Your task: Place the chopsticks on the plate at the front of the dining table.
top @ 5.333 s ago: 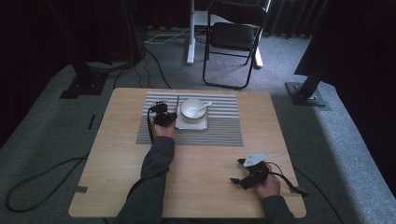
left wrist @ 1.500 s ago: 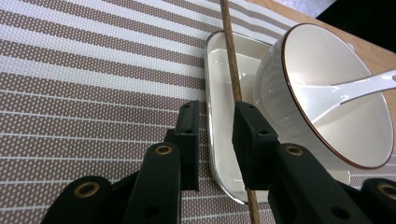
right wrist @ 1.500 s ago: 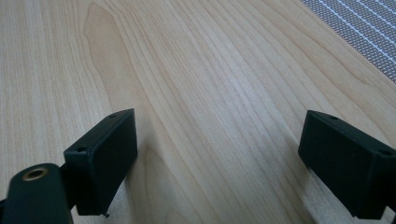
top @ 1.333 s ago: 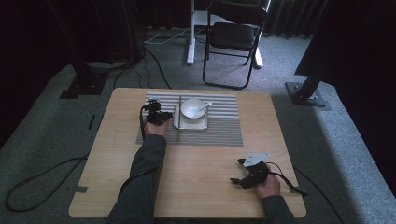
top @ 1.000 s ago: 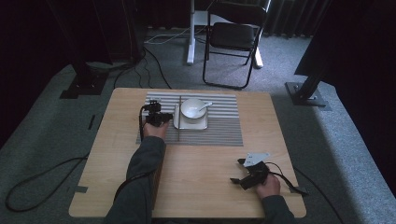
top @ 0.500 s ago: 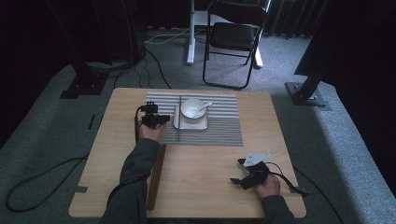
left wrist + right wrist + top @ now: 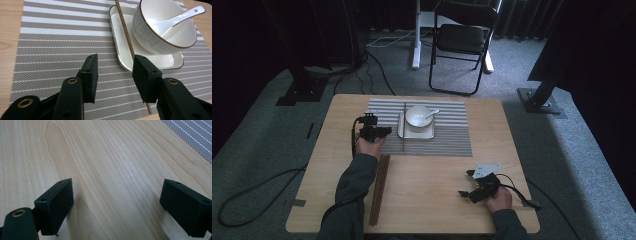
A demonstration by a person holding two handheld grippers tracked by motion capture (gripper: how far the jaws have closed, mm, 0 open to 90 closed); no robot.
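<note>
My left gripper [image 7: 379, 131] sits over the left part of the striped placemat [image 7: 452, 142], near the mat's near-left corner. Its jaws have just been opening, and nothing is pinched between them; through the gap in the left gripper view [image 7: 113, 75] I see bare woven mat. The single wooden chopstick [image 7: 126, 37] lies just beside my right-hand jaw. It runs from the mat's near edge away toward its far edge, crossing the left rim of the white rectangular tray [image 7: 120, 47] and leaning against the side of the white bowl [image 7: 160, 30]. I cannot tell whether the jaw's outer face brushes the stick or merely hides part of it.

In the high view that chopstick [image 7: 404, 127] is a thin dark line along the left edge of the tray [image 7: 401, 132], which stands on the mat's far half, toward the table's far edge. The bowl [image 7: 418, 116] stands on the tray with a white ceramic spoon [image 7: 430, 113] resting in it, handle pointing to the right. A bundle of dark wooden sticks [image 7: 379, 187] lies on the bare table [image 7: 437, 200] beside my left sleeve, reaching toward the near edge.

My right gripper [image 7: 472, 187] rests near the table's near-right corner, jaws spread wide with plain wood grain between them [image 7: 116, 202].
</note>
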